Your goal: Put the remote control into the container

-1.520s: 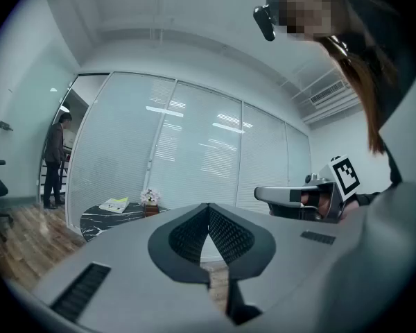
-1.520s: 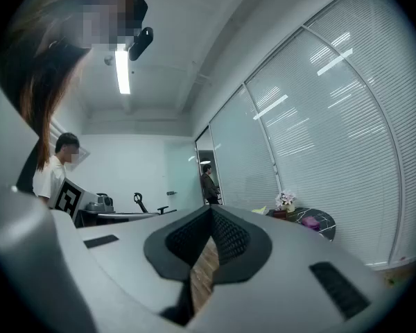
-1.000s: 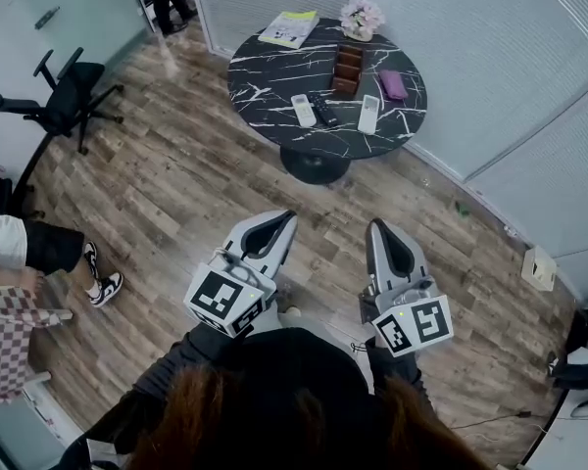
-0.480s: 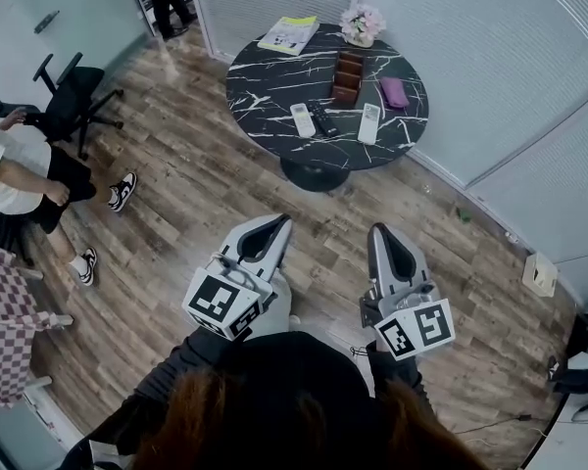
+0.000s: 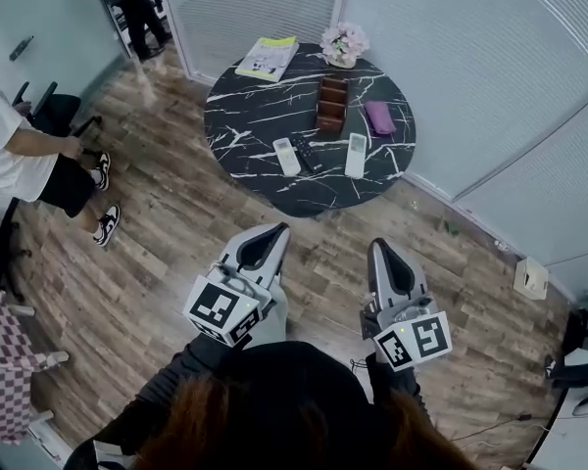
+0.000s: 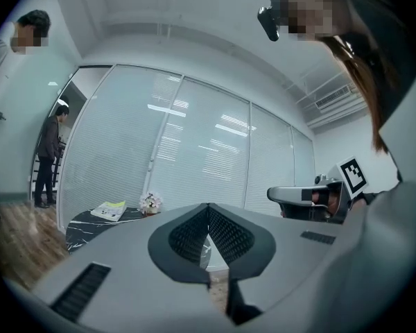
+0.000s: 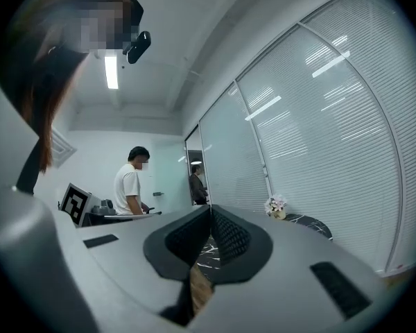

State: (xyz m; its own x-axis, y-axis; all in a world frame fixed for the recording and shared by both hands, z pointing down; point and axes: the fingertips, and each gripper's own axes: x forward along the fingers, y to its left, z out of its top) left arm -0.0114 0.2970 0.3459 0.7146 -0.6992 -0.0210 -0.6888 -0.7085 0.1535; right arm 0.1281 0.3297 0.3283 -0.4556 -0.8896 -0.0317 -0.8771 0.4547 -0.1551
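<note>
Well ahead of both grippers in the head view stands a round black table. On it are a brown container, upright near the middle, and a row of three remotes just in front of it: a white remote, a black remote touching or almost touching it, and a second white remote a little apart. A purple pouch lies beside the container, with a yellow booklet and flowers at the far rim. Wooden floor lies between the table and the left gripper and right gripper. A person in a white shirt stands off to the left.

From the left gripper view, the left gripper has its jaws pressed together with nothing in them; the table shows low at left.

From the right gripper view, the right gripper is likewise closed and empty, with the flowers to its right.
</note>
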